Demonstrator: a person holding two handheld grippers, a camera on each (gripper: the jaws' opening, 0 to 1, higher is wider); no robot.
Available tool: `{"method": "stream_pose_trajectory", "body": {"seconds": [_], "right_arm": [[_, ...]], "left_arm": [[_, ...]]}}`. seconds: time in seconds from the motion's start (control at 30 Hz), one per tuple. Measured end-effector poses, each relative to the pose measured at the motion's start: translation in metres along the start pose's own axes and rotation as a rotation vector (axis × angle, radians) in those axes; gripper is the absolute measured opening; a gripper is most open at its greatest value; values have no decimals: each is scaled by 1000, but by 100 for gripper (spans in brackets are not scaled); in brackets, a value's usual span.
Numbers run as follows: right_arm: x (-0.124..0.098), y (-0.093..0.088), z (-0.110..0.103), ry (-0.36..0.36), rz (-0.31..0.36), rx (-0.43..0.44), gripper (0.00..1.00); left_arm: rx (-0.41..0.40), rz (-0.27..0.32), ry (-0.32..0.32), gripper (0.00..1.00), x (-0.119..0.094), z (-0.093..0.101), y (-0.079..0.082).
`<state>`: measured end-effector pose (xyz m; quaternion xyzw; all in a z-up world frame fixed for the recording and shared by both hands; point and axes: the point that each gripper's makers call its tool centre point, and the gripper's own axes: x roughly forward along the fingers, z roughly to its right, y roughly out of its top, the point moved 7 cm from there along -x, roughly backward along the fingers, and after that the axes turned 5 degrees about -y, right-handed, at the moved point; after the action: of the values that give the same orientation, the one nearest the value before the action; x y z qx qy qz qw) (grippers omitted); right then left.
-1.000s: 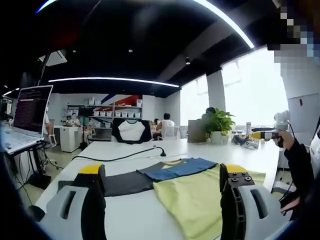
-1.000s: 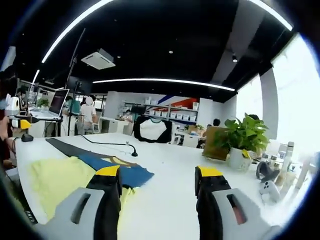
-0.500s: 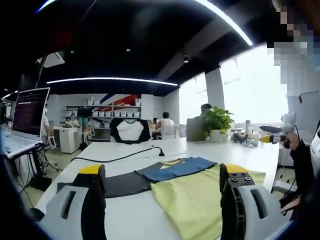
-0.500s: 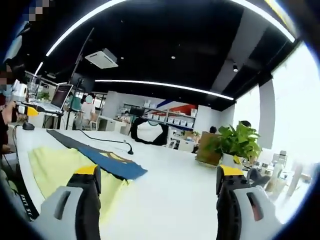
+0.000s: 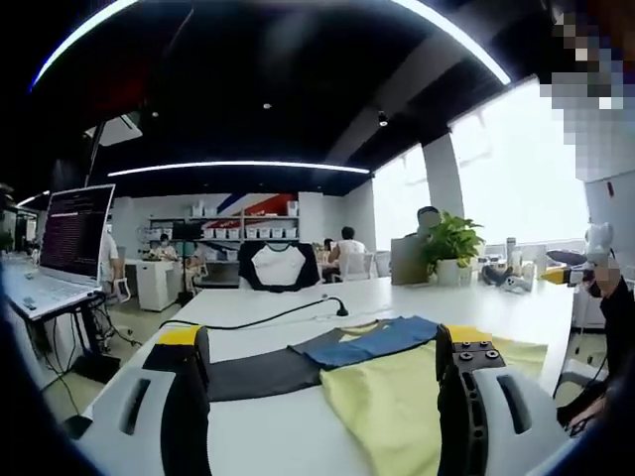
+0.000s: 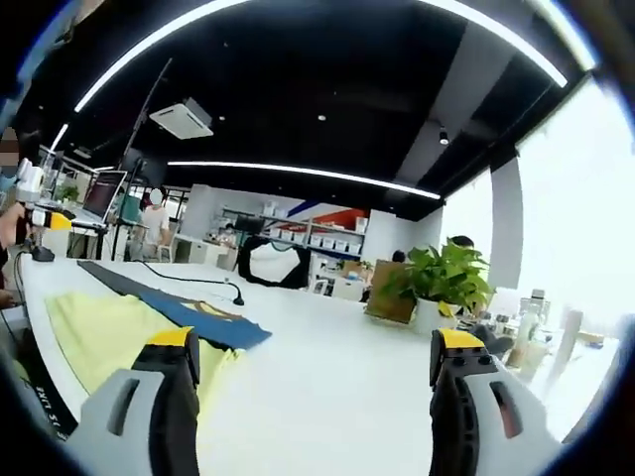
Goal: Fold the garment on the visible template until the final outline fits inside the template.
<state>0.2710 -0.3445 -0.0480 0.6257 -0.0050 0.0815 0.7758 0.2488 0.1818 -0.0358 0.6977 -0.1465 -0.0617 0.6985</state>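
Only one garment (image 5: 397,382) lies on the white desk (image 5: 268,436): a yellow shirt with a blue collar band, spread flat, its yellow body nearest the cameras. One dark grey template (image 5: 263,370) lies under it, a long strip running out past the blue band toward the far left in the left gripper view; in the right gripper view the same garment (image 6: 104,332) and strip (image 6: 114,278) sit at the left side of the desk (image 6: 327,377).

Two sets of tongs are at work. The left tongs (image 5: 319,342) hang above the desk with their two yellow-tipped jaws spread wide, nothing between them; the garment and template show through the gap, and the right-hand jaw overlaps the yellow cloth in the picture, though whether it touches cannot be told. The right tongs (image 6: 316,347) are likewise spread wide and grip nothing, with bare desk between the jaws and the yellow cloth beside the left one.

One black cable (image 5: 253,319) snakes across the desk behind the garment, ending in a small plug. One potted plant (image 6: 437,288) stands at the far end of the desk, one open laptop (image 5: 74,233) on a stand off to the left, and one black-and-white shirt (image 5: 278,266) is draped over a chair beyond the desk. A few people sit in the background.
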Motion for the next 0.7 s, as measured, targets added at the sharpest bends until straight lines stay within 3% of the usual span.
{"method": "stream_pose_trajectory", "body": {"seconds": [0.3,0.4,0.53,0.63,0.7], "right_arm": [[0,-6,-5,29,-4,31,100],[1,-7,-6,34,-8,40,100],[1,-10,-4,12,-21,35,100],[1,-10,-3,9,-20,40,100],[1,-8,1,-12,0,67,99]], "left_arm": [[54,-13,37,100,9,-18,12],[80,-35,69,100,19,-30,14],[68,-6,83,100,29,-46,21],[121,-13,130,100,37,-62,30],[127,-14,127,100,43,-70,36]]}}
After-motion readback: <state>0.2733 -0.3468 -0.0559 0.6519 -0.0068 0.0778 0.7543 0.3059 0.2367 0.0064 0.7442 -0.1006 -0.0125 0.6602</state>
